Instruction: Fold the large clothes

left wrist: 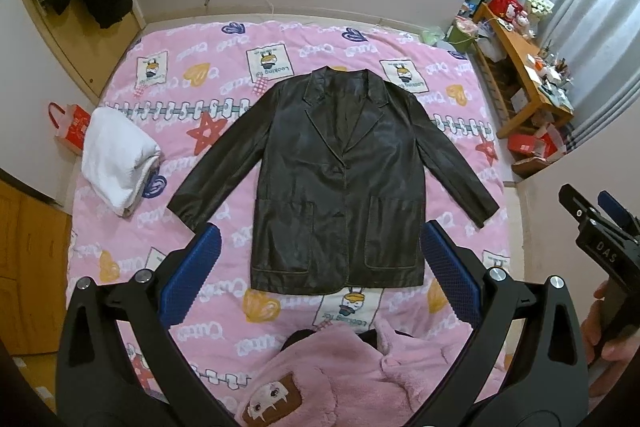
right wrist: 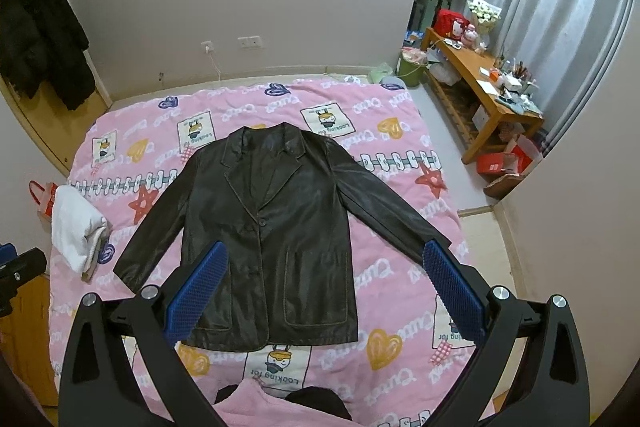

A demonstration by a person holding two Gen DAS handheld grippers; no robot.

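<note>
Leather worried me: the jacket point(left wrist: 336, 187) lay flat, front up, mid-bed on the pink quilt point(left wrist: 452, 131), sleeves splayed. From the left, the white bundle point(left wrist: 116, 159) sat near one cuff; my left gripper point(left wrist: 318, 247) and right gripper point(right wrist: 324, 267) hung spread, empty. Stiff, slick hide could slip or spring back.

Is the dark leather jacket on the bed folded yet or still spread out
Spread out. The leather jacket lies flat, front up, on the pink bedspread, both sleeves angled outward, hem and pockets fully visible.
</note>
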